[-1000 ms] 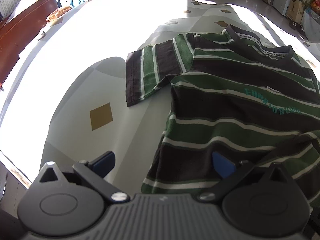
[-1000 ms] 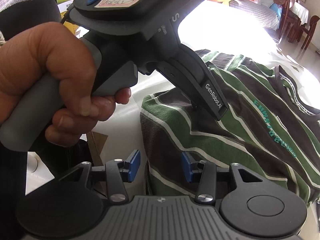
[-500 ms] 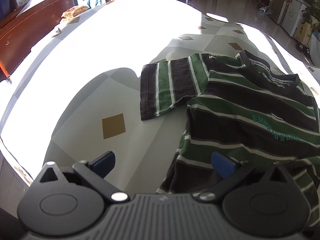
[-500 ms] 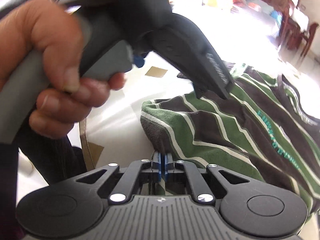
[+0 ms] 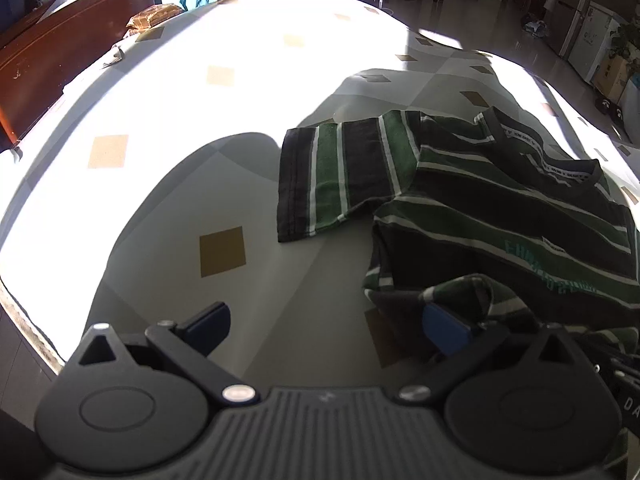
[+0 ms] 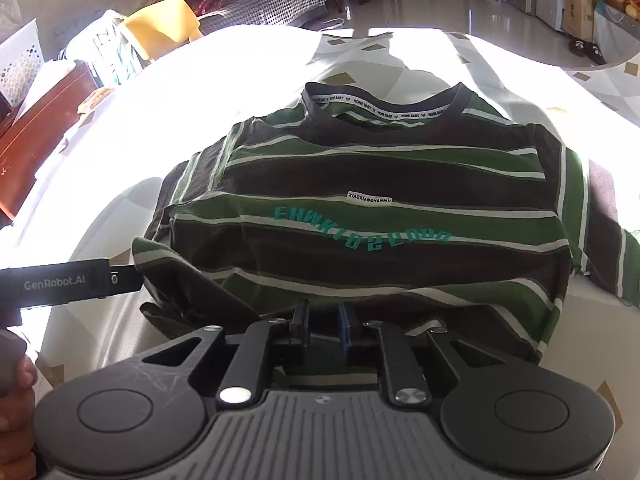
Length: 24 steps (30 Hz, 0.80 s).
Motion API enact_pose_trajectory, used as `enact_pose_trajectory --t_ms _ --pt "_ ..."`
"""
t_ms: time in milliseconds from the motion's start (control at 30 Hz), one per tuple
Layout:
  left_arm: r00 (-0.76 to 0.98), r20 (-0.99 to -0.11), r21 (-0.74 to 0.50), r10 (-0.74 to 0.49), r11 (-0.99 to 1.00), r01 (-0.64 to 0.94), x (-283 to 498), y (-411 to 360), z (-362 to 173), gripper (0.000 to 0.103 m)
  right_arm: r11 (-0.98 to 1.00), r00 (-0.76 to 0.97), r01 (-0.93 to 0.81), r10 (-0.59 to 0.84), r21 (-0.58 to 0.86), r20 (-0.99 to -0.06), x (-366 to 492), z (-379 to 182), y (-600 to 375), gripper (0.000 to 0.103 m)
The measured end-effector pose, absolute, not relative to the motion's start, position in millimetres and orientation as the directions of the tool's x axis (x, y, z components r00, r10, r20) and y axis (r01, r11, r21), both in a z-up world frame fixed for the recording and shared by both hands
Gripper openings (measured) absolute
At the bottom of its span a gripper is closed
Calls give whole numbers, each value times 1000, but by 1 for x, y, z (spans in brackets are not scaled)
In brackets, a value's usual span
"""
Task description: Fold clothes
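Observation:
A green, black and white striped T-shirt (image 6: 380,208) lies face up on the table, collar away from me. In the left wrist view it (image 5: 500,216) fills the right side, one sleeve spread to the left. My right gripper (image 6: 322,322) sits at the middle of the bottom hem. Its jaws are opening, a narrow gap shows between the blue pads (image 6: 301,320), and the hem lies under them, not pinched. My left gripper (image 5: 326,324) is wide open at the shirt's lower left corner, its right pad (image 5: 444,324) against rumpled, lifted fabric. One left finger (image 6: 60,284) reaches in beside that corner.
The table (image 5: 224,168) wears a white cloth with tan diamonds, half in bright sun. Dark wooden furniture (image 5: 60,56) stands past its left edge, and a yellow cloth (image 6: 160,28) lies at the far end. A hand (image 6: 16,400) is at the lower left. Floor and appliances lie to the far right.
The right gripper shut on the shirt's lower left corner, then rolled and swung to the middle of the hem, where its jaws have parted. The corner is now rumpled. The left gripper stayed open.

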<state>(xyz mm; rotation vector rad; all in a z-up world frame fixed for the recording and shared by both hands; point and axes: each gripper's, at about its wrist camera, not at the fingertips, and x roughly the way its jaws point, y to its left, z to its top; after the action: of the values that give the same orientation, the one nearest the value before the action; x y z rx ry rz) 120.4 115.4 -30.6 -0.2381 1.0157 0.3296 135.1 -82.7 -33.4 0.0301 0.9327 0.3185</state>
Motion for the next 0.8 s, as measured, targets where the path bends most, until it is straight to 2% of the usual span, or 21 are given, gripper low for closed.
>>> enact_pose_trajectory --t_ms 200,367,600,800 --pt "464 -872 -25 159 930 -366 130 105 -42 103 893 570 -434 377 123 -730 114 -13 -69 20" --pt "458 -874 -20 159 932 -363 134 100 -44 103 800 521 -598 429 42 -738 93 -19 -47 29" --pt "454 -877 -17 159 933 -359 134 99 -46 102 743 495 -669 445 -1 -746 90 -31 -30 40" --pt "450 -880 -24 154 931 -365 135 101 -46 103 688 506 -718 419 -99 -754 88 -44 -15 42"
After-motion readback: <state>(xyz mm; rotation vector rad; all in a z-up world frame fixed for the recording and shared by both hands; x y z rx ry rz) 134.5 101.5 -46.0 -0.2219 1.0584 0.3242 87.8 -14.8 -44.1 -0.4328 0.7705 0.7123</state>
